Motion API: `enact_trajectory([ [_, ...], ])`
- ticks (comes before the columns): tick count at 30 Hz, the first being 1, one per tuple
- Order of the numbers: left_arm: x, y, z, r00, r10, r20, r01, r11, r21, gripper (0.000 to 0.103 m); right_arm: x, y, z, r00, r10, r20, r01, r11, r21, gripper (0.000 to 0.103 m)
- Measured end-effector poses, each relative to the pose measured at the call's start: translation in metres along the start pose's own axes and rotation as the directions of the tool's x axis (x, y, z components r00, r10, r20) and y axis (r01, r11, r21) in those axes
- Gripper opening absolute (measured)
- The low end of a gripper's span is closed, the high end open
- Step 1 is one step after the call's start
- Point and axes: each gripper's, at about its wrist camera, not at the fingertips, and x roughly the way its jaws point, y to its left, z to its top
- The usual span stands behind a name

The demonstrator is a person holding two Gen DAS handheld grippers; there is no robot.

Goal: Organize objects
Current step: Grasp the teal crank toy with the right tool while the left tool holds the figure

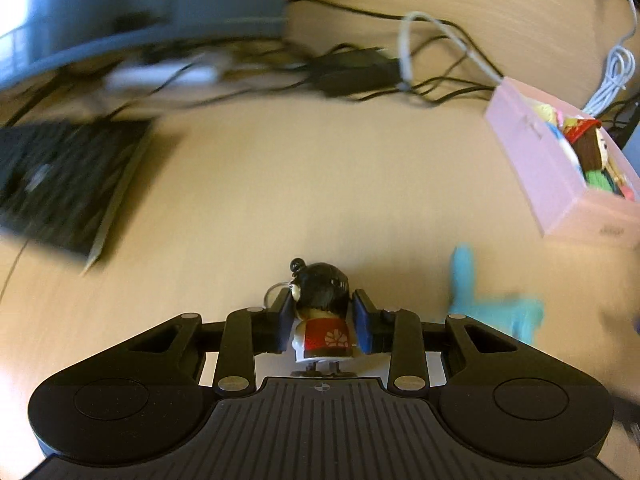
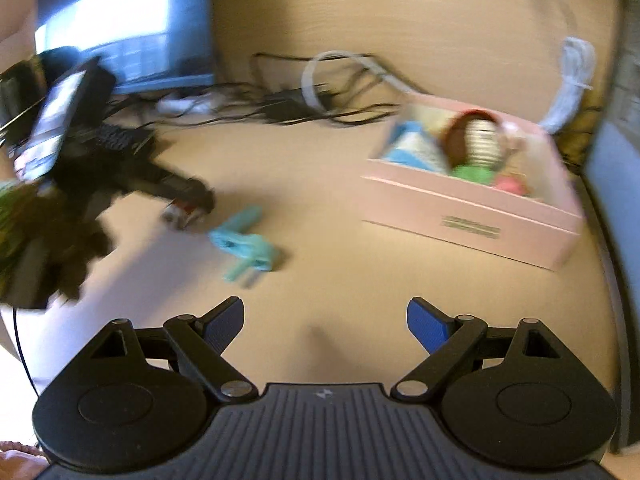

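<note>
My left gripper (image 1: 322, 312) is shut on a small doll figurine (image 1: 322, 320) with black hair, a red dress and a key ring, held above the wooden desk. It shows in the right wrist view (image 2: 182, 210) too, blurred, in the left gripper's tip. A turquoise toy (image 1: 492, 304) lies on the desk to the right of it, also in the right wrist view (image 2: 244, 242). A pink box (image 2: 472, 216) holding several toys stands at the right; it also shows in the left wrist view (image 1: 560, 176). My right gripper (image 2: 325, 326) is open and empty above the desk.
A black keyboard (image 1: 60, 184) lies at the left. A monitor base (image 1: 152, 12) and a tangle of black and white cables (image 1: 360, 68) with a power adapter lie at the back. A coiled white cable (image 2: 572, 80) sits behind the pink box.
</note>
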Motion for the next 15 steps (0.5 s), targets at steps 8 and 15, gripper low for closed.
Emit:
enact_trajectory([
  [8, -0.042, 0.021, -0.044, 0.999, 0.011, -0.031, -0.013, 0.997, -0.07, 0.035, 0.055, 0.046, 0.021, 1.0, 0.005, -0.019, -0.006, 0.998, -0.064, 0.089],
  [15, -0.045, 0.015, -0.048, 0.999, -0.021, -0.031, 0.019, 0.998, -0.066, 0.035, 0.055, 0.033, 0.02, 0.967, -0.251, 0.049, 0.256, 0.942, -0.217, 0.078],
])
